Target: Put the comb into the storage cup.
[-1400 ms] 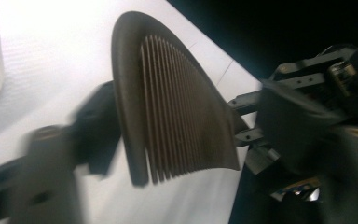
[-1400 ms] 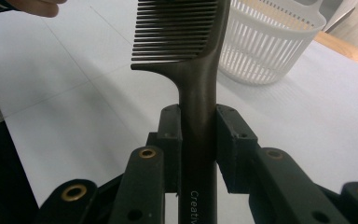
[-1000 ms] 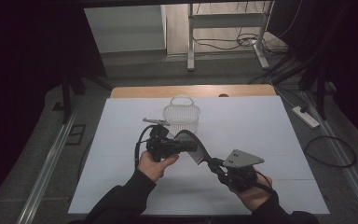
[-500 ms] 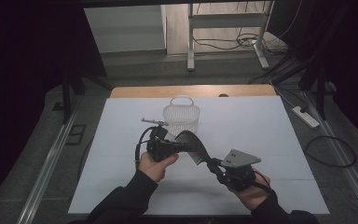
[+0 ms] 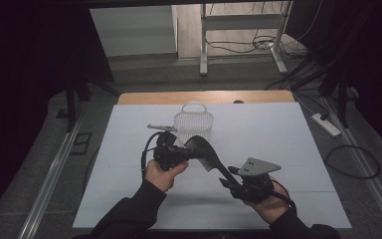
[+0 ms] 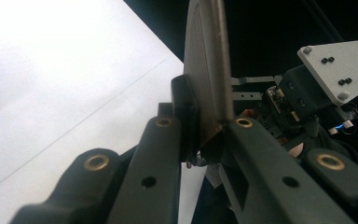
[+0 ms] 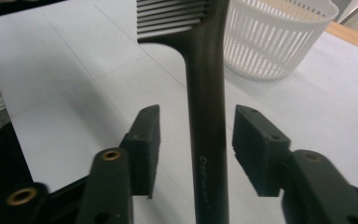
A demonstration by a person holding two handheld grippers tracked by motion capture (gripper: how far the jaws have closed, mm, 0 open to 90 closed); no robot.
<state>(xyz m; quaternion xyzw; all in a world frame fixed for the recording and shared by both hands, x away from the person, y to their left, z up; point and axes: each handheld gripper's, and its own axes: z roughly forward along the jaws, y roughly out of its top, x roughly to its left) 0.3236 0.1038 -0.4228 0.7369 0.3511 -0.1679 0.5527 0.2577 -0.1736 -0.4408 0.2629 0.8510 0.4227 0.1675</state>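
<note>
- Hands at the near edge of a white-covered table [image 5: 298, 149]: the right hand [image 5: 268, 201] holds the right gripper [image 5: 227, 180] low, close to the table's front edge, its grey three-cornered plate [image 5: 258, 166] on top.
- Jaws of the right gripper stand apart on either side of the handle of a long black plastic comb [image 7: 206, 116]; in the right gripper view clear gaps show between both pads and the handle, neither pad touching.
- Farther in, the left gripper [image 5: 191, 152], held in the left hand [image 5: 160, 173], is clamped on the comb's toothed end; the left gripper view shows the toothed blade [image 6: 208, 70] pinched between its two jaws.
- Comb spans the gap between the two grippers, raised off the sheet and slanting down toward the right one.
- Beyond them, a white slatted plastic basket [image 5: 193, 120] with a hoop handle stands near the far side, a small grey object [image 5: 160, 128] just to its left.
- Bare white sheet lies open to the right and left of the hands; a strip of wooden tabletop [image 5: 204, 96] shows past the sheet's far edge.
</note>
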